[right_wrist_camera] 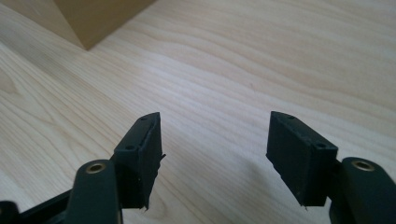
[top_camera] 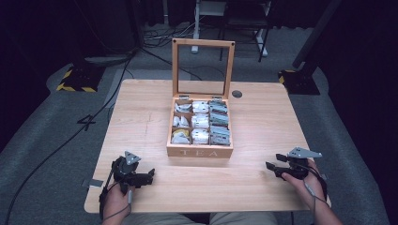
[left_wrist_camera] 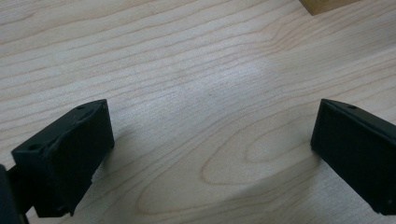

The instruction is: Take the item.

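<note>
At the left of the high view, the left gripper (top_camera: 151, 176) rests on the table (top_camera: 141, 112) near its front edge, held by the person's left hand (top_camera: 117, 197), a grey three-cornered plate on top and its jaws pointing toward the table's middle. The left gripper view adds what the high view leaves too small: the 2 black jaws are spread wide with bare wood grain between them, and a corner of the tea box (left_wrist_camera: 322, 4) shows at the top edge, well apart from them.

In the middle of the table stands the tea box (top_camera: 199, 151), a wooden box with "TEA" on its front wall and its glass-paned lid (top_camera: 202, 43) standing upright and open. From above, 3 columns of compartments show, packed with tea bags (top_camera: 200, 122), which neither gripper view reveals.

At the right, the right gripper (top_camera: 271, 165) lies near the front edge in the person's right hand (top_camera: 300, 180), pointing toward the box. The right gripper view shows its jaws apart, narrower than the left pair, with nothing between them, and a box corner (right_wrist_camera: 93, 18) at the upper left, not touched.
</note>
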`<state>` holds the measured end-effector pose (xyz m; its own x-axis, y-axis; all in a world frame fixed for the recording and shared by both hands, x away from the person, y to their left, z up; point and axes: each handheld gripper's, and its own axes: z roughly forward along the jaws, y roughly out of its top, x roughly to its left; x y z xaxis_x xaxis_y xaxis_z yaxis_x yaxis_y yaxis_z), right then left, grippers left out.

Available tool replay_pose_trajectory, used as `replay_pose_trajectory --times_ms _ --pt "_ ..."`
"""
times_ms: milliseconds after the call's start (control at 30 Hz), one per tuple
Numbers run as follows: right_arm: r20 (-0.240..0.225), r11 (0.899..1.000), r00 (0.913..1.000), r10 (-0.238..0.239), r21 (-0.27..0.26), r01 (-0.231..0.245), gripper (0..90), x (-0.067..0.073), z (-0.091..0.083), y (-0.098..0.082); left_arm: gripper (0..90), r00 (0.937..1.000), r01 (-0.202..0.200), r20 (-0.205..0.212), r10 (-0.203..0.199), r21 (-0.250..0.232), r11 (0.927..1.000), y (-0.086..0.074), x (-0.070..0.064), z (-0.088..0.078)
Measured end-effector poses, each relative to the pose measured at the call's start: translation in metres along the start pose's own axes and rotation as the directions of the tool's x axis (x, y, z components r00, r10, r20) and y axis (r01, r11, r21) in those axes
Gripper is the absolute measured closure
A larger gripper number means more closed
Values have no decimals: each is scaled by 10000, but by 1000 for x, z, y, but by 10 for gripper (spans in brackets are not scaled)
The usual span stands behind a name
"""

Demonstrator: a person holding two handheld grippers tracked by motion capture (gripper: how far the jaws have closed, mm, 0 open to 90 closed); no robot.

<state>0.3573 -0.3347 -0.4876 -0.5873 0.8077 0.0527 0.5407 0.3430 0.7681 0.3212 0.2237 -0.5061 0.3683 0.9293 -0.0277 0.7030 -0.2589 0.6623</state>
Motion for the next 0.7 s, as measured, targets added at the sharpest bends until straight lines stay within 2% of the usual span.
replay_pose_trajectory --times_ms 167,233,333,500,700 --pt "-328 9998 9994 -146 -147 142 381 3 -4 13 0 10000 36 -18 -36 -6 10000 -1 -1 -1" --pt "-449 9988 9978 -495 -44 493 390 5 -4 23 0 9999 81 -62 -82 -32 10000 -2 -1 -1" --pt "-715 9973 9949 -717 -234 702 396 7 -6 38 0 10000 -26 -60 26 9 10000 -3 0 -3" --pt "-912 9949 9921 -861 -601 808 401 6 -9 60 0 10000 -8 -48 8 10 10000 -3 0 -3" --pt "-1145 9917 9888 -959 -970 849 411 9 -11 76 0 10000 -29 -37 29 1 10000 -3 0 -3"
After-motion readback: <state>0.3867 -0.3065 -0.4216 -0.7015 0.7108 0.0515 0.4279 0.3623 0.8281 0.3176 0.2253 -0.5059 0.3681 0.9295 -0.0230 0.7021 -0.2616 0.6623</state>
